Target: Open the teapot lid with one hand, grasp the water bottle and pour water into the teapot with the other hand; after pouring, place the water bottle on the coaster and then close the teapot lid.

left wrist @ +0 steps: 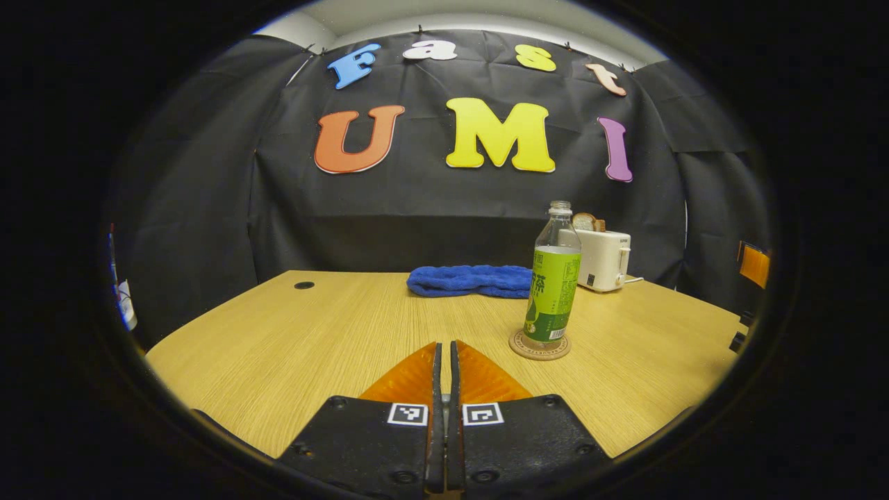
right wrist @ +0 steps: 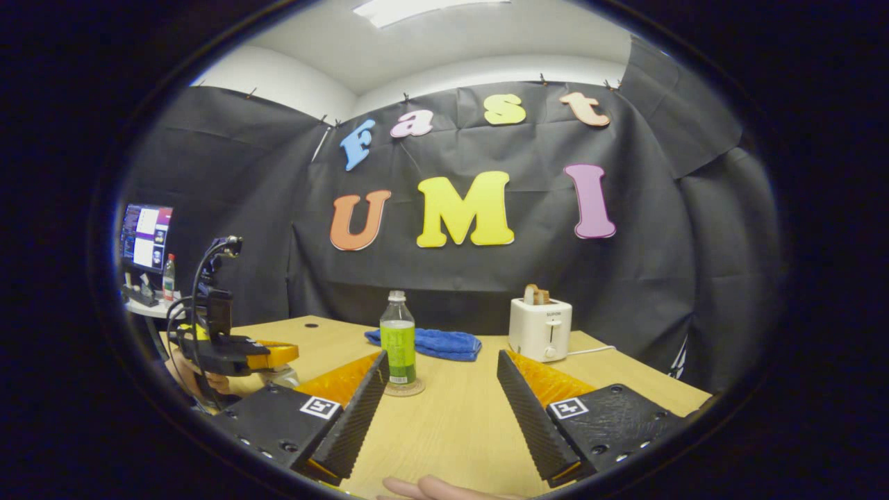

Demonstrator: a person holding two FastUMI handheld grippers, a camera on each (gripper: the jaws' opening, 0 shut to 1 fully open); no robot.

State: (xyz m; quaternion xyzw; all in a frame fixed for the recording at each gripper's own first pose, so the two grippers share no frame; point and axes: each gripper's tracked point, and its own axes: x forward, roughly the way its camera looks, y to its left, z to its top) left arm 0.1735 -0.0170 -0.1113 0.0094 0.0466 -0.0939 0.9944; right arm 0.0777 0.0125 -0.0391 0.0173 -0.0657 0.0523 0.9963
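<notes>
- Clear plastic bottle (left wrist: 553, 285), green label, stands on a round coaster (left wrist: 539, 345), ahead-right of the left gripper (left wrist: 445, 368)'s clenched, empty fingers.
- Right gripper (right wrist: 442, 389) level above the wood-grain bench (right wrist: 458, 417); its ribbed fingers spread wide.

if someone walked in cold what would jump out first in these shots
The green-labelled water bottle standing upright on a round coaster mid-table draws the eye first. Behind it lie a blue towel and a white toaster holding bread. In the right gripper view, the right gripper gapes open toward the bottle.

Green-labelled water bottle (left wrist: 553, 285), uncapped, upright on round coaster (left wrist: 539, 346), mid-table
</notes>
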